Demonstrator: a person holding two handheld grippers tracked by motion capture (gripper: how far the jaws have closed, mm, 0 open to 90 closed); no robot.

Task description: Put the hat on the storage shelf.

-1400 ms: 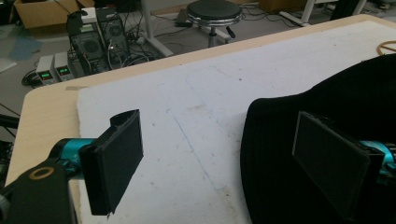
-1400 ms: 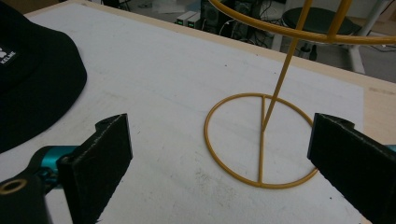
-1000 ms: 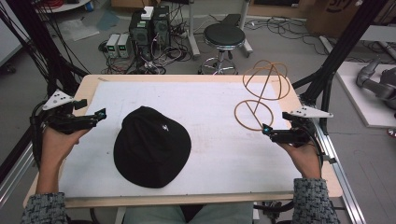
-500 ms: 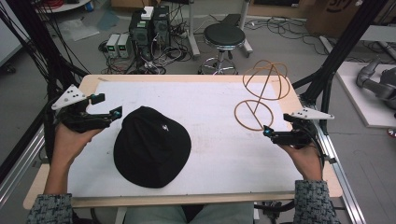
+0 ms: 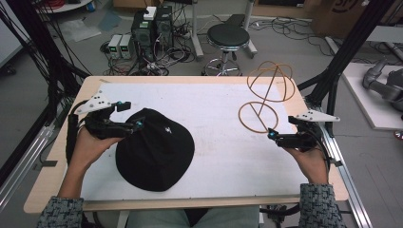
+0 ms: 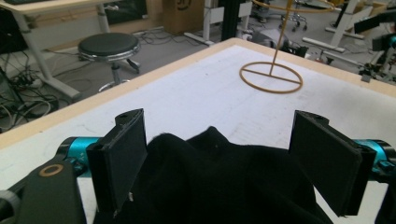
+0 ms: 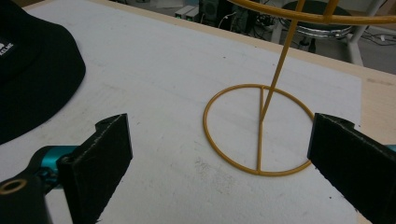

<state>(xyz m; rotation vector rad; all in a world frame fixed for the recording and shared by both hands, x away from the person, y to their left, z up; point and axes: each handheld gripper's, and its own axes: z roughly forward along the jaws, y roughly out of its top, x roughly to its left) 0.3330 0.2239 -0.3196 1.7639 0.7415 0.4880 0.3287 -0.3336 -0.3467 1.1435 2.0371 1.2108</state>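
Since a second ago your left claw (image 5: 138,125) has swung in from the tabletop's left edge and now sits at the brim of the black hat (image 5: 156,148), while your right claw (image 5: 271,135) has stayed put near the right edge. In the left gripper view the jaws stand wide with the hat's cloth bunched between them, not yet pinched. The hat lies crown up toward the near left part of the tabletop (image 5: 214,109), close to your side. Judge it as light and soft: it'll fold and sag rather than hold shape, so take a deep bite of the brim, where the cloth is doubled, rather than the crown. It shouldn't slip or break. Farther off, toward the far right corner, stands the yellow wire stand (image 5: 266,95), with a ring base flat on the surface, a thin stem and a wire globe on top. Your right claw is wide open just beside that ring; the stand looks light and tippy, so steady the base.
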